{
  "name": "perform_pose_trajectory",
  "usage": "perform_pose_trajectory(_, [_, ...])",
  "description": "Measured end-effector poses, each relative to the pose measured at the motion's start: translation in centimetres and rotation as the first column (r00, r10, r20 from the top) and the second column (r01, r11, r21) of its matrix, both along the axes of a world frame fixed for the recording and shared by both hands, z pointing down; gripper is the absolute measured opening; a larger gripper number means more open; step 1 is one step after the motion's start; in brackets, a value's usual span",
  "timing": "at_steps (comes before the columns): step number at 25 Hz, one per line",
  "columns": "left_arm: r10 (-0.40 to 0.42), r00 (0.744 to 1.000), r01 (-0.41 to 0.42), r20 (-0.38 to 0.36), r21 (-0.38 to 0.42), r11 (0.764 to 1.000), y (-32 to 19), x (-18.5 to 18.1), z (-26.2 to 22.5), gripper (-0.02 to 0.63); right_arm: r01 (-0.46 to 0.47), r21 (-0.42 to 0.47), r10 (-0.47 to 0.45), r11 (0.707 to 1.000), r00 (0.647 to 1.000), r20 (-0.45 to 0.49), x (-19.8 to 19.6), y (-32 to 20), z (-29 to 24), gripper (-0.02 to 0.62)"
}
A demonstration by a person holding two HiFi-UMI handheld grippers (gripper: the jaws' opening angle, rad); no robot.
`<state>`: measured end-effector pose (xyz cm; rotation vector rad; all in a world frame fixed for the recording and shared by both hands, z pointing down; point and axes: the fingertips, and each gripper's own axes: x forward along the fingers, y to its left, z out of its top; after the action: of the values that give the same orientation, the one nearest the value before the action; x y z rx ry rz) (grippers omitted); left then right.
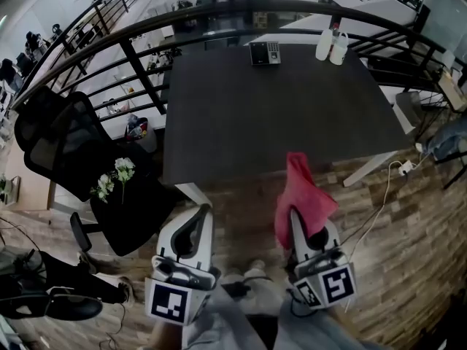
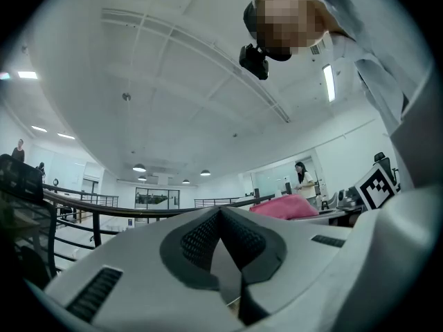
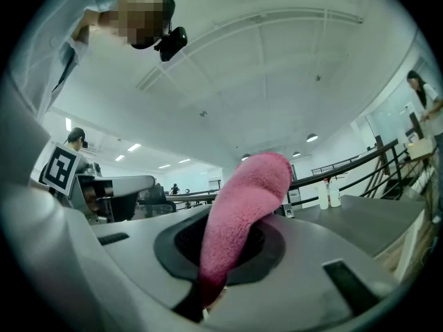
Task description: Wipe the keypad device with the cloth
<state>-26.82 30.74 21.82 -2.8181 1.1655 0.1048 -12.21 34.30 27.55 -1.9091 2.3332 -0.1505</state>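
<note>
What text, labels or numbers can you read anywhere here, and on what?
No legible text in any view.
Keypad device: key markings too small to read.
Two white bottles: any labels too small to read.
Marker cubes on the left hand-held gripper and right hand-held gripper: black-and-white patterns only, no words.
Pink cloth: no print visible.

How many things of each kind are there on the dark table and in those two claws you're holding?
Small dark keypad device: 1
White plastic bottles: 2
Pink fluffy cloth: 1
Total: 4
</note>
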Motion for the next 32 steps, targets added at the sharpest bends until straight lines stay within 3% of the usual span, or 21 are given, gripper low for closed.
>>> perform_pose_trajectory(8, [0.048,0.999,-0.048,-0.002,0.015,0.999,1.0,4.8,-0.7,0.003,-0.057,-0.013,0.057,0.998,0.998,-0.001,4.5,2.1,0.8,0.030])
perform_pose_trajectory(17, [0.089,0.996,-0.089,-0.001,0.029,0.996,1.3,7.5,-0.8,0.003,-0.130,-0.011,0.130,0.991,0.992,-0.001,7.8,3.2,1.0,0.030])
perform_pose_trajectory(32, [0.137,0.990,-0.136,-0.032,0.034,0.990,-4.4,10.6,0.5,0.003,-0.153,-0.005,0.152,0.988,0.987,-0.049,9.8,-2.0,1.5,0.031])
